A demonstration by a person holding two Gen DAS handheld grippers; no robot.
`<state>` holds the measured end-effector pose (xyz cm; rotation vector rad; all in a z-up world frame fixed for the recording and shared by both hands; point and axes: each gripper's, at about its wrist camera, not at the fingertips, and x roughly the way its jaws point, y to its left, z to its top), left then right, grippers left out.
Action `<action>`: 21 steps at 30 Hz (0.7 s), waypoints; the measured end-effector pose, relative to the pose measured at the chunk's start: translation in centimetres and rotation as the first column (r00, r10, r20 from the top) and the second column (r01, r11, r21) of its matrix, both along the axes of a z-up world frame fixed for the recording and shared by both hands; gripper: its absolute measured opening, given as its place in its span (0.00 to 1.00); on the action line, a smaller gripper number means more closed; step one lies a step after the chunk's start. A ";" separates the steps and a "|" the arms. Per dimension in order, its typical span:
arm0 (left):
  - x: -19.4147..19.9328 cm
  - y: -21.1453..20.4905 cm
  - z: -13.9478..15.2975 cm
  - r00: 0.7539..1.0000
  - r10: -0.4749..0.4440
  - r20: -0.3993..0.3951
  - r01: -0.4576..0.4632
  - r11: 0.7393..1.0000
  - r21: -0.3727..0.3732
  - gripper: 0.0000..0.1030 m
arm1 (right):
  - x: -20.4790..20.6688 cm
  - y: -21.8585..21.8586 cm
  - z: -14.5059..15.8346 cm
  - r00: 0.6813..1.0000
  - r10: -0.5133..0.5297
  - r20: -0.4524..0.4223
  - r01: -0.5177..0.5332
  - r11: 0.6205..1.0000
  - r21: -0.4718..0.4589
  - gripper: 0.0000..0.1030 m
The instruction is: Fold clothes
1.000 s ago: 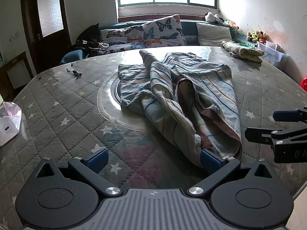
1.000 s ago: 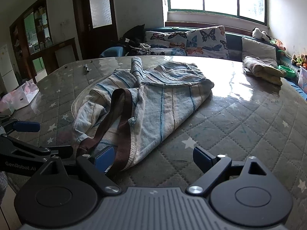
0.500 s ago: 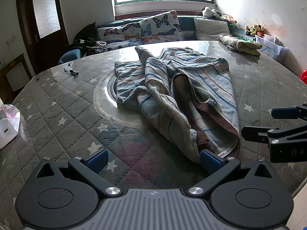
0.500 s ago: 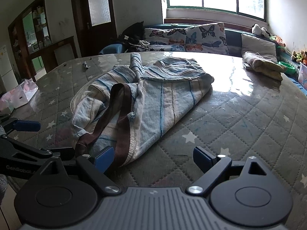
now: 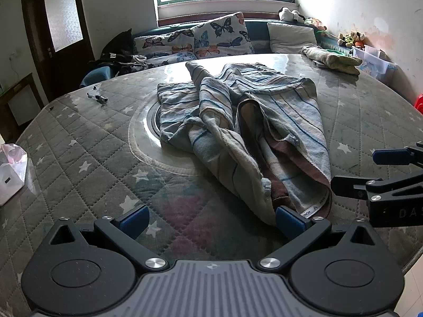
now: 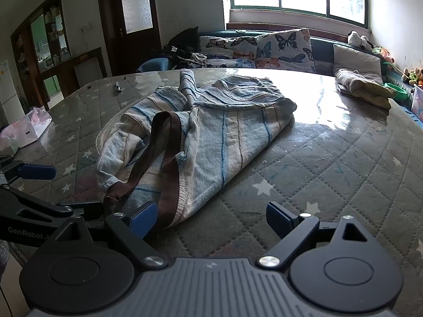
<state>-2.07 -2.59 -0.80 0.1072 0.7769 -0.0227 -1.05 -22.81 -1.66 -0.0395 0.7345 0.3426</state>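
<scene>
- Hovering low over the near edge of the table (image 5: pixel 79 142), left gripper (image 5: pixel 211 218) has its jaws spread wide, nothing pinched; its right blue pad (image 5: pixel 289 220) sits just beside the garment's near hem.
- Right gripper (image 6: pixel 208 218): jaws spread wide as well, empty; left pad (image 6: pixel 144 216) just beside the brown waistband (image 6: pixel 169 158).
- Striped garment (image 5: pixel 246 132), blue and cream, lies crumpled across the middle of the table, waistband end nearest both grippers, bunched and partly turned over.
- Table cover is quilted grey with stars under a glossy sheet.
- Far right edge: a folded cloth (image 6: pixel 362 85).
- Left side: a pen (image 6: pixel 117 87) and a tissue pack (image 6: pixel 26 129).
- Behind: butterfly cushions (image 5: pixel 219 37) under the window.
</scene>
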 end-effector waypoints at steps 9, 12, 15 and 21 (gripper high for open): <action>0.2 -0.1 0.1 1.000 -0.001 -0.001 0.001 1.000 0.005 1.00 | 0.1 0.0 0.0 1.000 0.005 -0.004 -0.005 1.000 0.006 0.89; 0.3 -0.2 0.1 1.000 -0.001 -0.002 0.001 1.000 0.005 1.00 | 0.2 0.0 0.0 1.000 0.005 -0.005 -0.005 1.000 0.007 0.89; 0.5 -0.2 0.1 1.000 -0.002 -0.004 0.002 1.000 0.005 1.00 | 0.4 0.0 0.0 1.000 0.007 -0.008 -0.007 1.000 0.009 0.89; 0.8 -0.2 0.2 1.000 -0.001 -0.005 0.001 1.000 0.003 1.00 | 0.7 0.1 0.1 1.000 0.016 -0.010 -0.016 1.000 0.007 0.89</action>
